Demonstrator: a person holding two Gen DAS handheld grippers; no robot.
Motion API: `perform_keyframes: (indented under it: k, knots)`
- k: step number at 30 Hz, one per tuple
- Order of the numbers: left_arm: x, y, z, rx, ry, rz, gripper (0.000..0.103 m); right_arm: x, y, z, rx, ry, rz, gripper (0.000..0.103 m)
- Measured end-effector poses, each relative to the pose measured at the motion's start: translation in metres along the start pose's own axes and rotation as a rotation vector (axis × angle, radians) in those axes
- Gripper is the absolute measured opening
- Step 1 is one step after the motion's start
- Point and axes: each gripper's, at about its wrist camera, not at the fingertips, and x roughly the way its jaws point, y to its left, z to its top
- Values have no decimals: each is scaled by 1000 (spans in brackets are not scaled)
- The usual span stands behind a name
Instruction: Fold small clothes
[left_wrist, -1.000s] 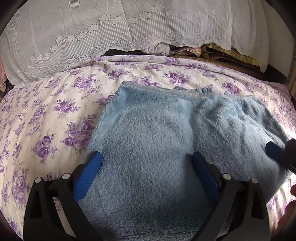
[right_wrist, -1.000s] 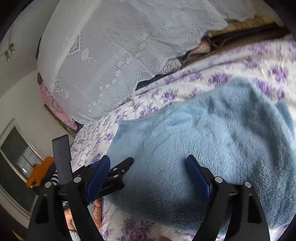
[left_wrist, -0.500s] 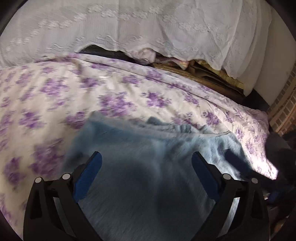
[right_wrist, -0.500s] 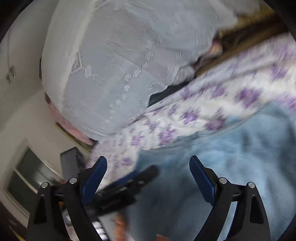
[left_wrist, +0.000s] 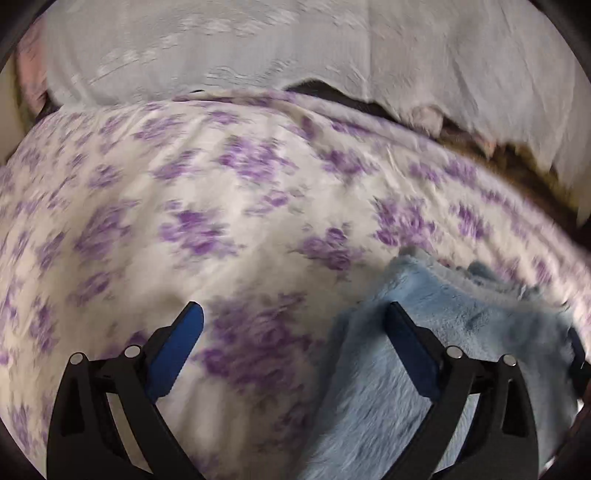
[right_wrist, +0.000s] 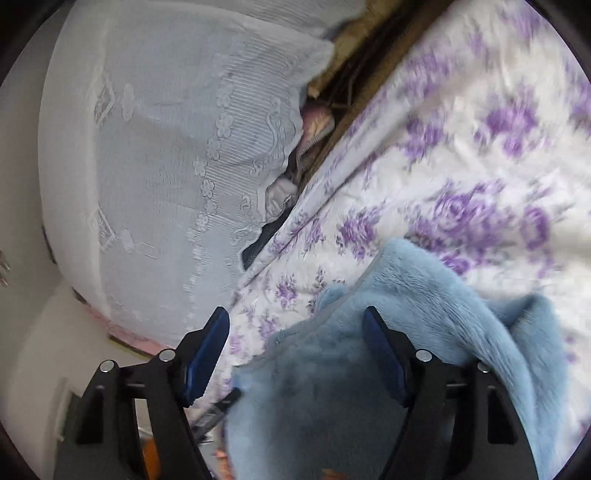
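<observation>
A light blue fleece garment (left_wrist: 461, 325) lies on the purple-flowered bedspread (left_wrist: 221, 192), at the lower right of the blurred left wrist view. My left gripper (left_wrist: 292, 308) is open above the bedspread. Its right finger (left_wrist: 410, 347) hangs over the garment's left edge and its left finger over bare bedspread. In the right wrist view the garment (right_wrist: 424, 295) is bunched, with one edge raised. My right gripper (right_wrist: 295, 312) stands wide with its jaws closing. Fleece lies under and between the fingers, but the pads do not press on it.
A white lace cover (left_wrist: 258, 48) hangs along the far side of the bed, on the left of the right wrist view as the lace cover (right_wrist: 166, 147). Bundled cloth and dark clutter (right_wrist: 317, 122) show under its hem. A pale wall (right_wrist: 33, 369) lies at the lower left.
My left gripper has slid left off the garment onto bare bedspread. The right wrist view has rolled and now sits at the garment's bunched corner. Both grippers stay wide.
</observation>
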Motion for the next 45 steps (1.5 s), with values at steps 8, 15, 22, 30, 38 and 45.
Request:
perform_keyframes:
  k: [8,15,22,30,38,45]
  knots:
    - [-64,-76,-43,214,-13,-294,95,1,62,-68,-145,227,186,91]
    - [-45,-87,-88,317,38,-145,97,-20,20,-79,-126,191,74,67]
    - [-53,-15,-83,105,69,-105,99,-70,-25,-68,12,102,78,62]
    - [-93,-10,-97,36,62,-267,98,-92,24,-94,-84,122,173,89]
    - [-68,-68,-125,266,61,-166,99,-31,11,-118,-76,270,85,86]
    - [-99,-32,-97,181,-37,-98,99,-77,-13,-87,70,127,118,88]
